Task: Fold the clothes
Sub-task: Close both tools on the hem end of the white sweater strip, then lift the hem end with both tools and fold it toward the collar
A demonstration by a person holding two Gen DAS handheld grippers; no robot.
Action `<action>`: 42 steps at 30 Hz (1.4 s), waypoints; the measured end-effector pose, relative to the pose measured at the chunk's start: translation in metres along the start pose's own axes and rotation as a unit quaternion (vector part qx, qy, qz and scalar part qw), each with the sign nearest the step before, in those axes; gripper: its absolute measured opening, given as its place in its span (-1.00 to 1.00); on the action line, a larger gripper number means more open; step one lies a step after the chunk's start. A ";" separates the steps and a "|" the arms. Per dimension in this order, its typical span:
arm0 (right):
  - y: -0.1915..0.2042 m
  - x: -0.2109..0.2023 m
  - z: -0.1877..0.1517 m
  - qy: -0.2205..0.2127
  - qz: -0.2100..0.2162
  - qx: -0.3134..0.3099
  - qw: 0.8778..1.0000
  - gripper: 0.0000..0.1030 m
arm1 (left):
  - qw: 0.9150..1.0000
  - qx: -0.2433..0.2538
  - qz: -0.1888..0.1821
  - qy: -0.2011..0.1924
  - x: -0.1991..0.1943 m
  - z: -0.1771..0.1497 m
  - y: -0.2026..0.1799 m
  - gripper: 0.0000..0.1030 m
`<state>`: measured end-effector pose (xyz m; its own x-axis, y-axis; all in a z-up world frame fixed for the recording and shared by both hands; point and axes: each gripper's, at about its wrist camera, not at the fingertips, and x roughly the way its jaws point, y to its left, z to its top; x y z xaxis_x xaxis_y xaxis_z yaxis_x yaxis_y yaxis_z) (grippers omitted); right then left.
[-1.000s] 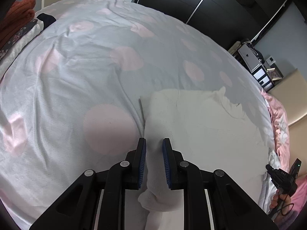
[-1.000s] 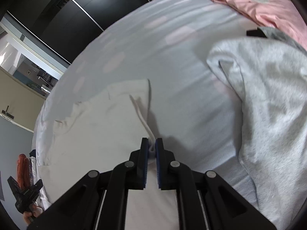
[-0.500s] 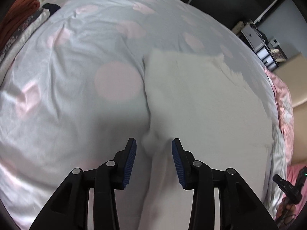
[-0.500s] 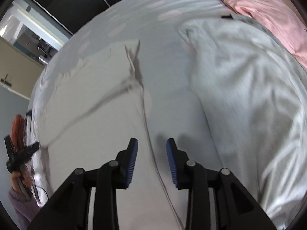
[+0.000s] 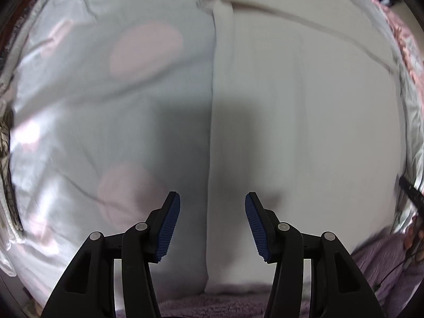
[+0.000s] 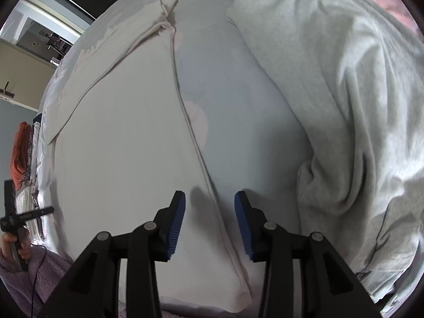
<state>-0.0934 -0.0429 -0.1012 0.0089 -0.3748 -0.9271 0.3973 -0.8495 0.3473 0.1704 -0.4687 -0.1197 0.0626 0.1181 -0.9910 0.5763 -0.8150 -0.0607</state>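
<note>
Both tongs hanging wide, gripping nothing: left gripper [image 5: 212, 221] straddling white garment [image 5: 304, 122] edge, right gripper [image 6: 209, 218] straddling its hem.

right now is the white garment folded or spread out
Folded at least once: the white garment lies flat on the bed, with a doubled layer's edge running diagonally across its top.

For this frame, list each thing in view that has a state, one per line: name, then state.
Left gripper: open, empty, over the white garment's left edge.
Right gripper: open, empty, over its right edge.
White garment: flat on the bed, released.
Grey garment: rumpled, unfolded.
Bedsheet: wrinkled.
</note>
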 end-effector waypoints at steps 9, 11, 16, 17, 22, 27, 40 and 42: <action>-0.005 0.006 -0.013 0.030 0.012 0.003 0.999 -0.26 | 0.995 0.034 0.076 0.051 0.025 -0.018 -0.026 0.03; 0.000 0.008 -0.016 0.041 0.006 -0.012 0.999 -0.28 | 0.994 0.045 0.092 0.048 0.026 -0.023 -0.033 -0.01; 0.018 0.010 -0.026 0.052 -0.007 -0.056 0.997 -0.73 | 0.991 0.083 0.097 0.033 0.024 -0.038 -0.051 -0.64; 0.020 0.009 -0.028 0.051 -0.007 -0.062 0.997 -0.81 | 0.991 0.088 0.094 0.029 0.023 -0.040 -0.052 -0.65; 0.011 -0.016 -0.030 0.004 0.036 -0.046 0.998 -0.86 | 0.997 0.071 0.040 -0.010 0.004 -0.048 -0.041 -0.82; 0.003 -0.040 -0.032 -0.043 0.079 -0.029 0.996 -0.87 | 0.996 0.037 -0.043 -0.076 -0.027 -0.056 -0.012 -0.83; 0.012 -0.059 0.043 -0.200 0.065 -0.025 0.977 -0.92 | 0.956 -0.006 -0.135 -0.260 -0.071 -0.017 0.035 -0.84; 0.015 -0.048 0.058 -0.210 0.060 -0.026 0.975 -0.92 | 0.956 -0.006 -0.124 -0.266 -0.062 0.002 0.023 -0.84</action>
<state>-0.1413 -0.0596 -0.0431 -0.3140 -0.5995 -0.7362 0.4634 -0.7736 0.4323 0.1780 -0.4955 -0.0599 -0.4981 -0.0004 -0.8671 0.5286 -0.7928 -0.3033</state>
